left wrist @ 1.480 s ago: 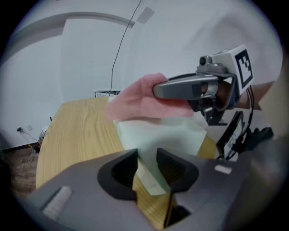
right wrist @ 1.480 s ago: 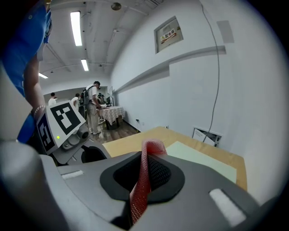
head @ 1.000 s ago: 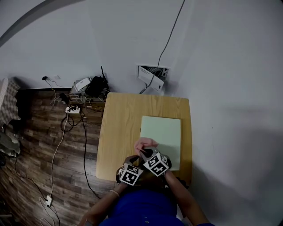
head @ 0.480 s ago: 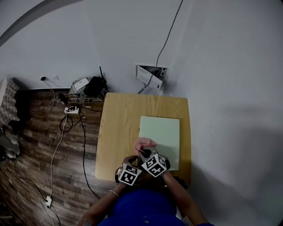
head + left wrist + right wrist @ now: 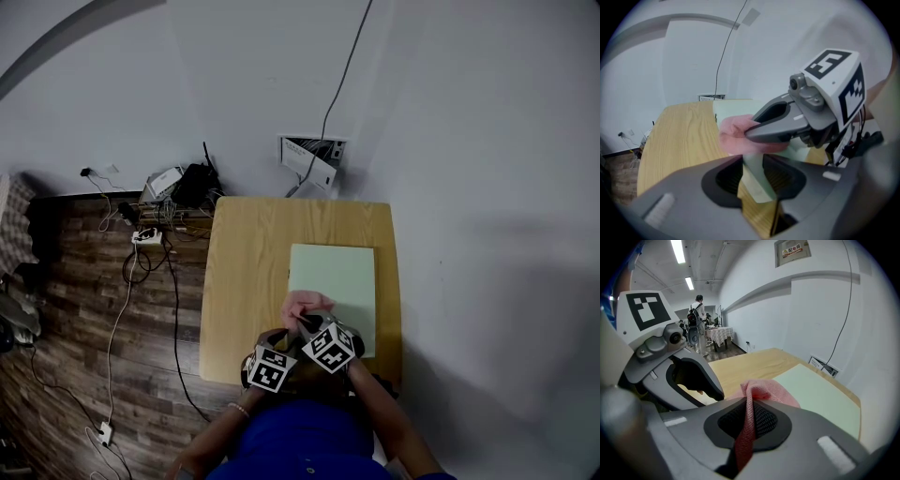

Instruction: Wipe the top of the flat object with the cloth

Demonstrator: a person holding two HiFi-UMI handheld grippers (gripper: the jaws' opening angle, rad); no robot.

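Head view first: both tools sit at the near edge of the wooden surface point(image 5: 246, 272). The left hand-held gripper point(image 5: 287, 339) is just left of the right hand-held gripper point(image 5: 306, 323), almost touching it. A pink cloth point(image 5: 302, 304) is bunched right at the right one's tips. It lies on the near left corner of the pale green flat object point(image 5: 339, 277), which stretches away ahead of both tools.

Left gripper view: the left hand-held gripper point(image 5: 752, 164) has its jaws narrow, pinching the near edge of the flat object point(image 5: 753, 180). Just beyond them, the right hand-held gripper point(image 5: 757, 132) comes in from the right with the cloth point(image 5: 733, 137) in its tip.

Right gripper view: the right hand-held gripper point(image 5: 749, 404) is clamped on the cloth point(image 5: 764, 390), and a strip of it runs back between the jaws. The flat object point(image 5: 820, 394) lies ahead and to the right. The left hand-held gripper point(image 5: 712, 390) is close on the left, with bare surface point(image 5: 750, 364) beyond.
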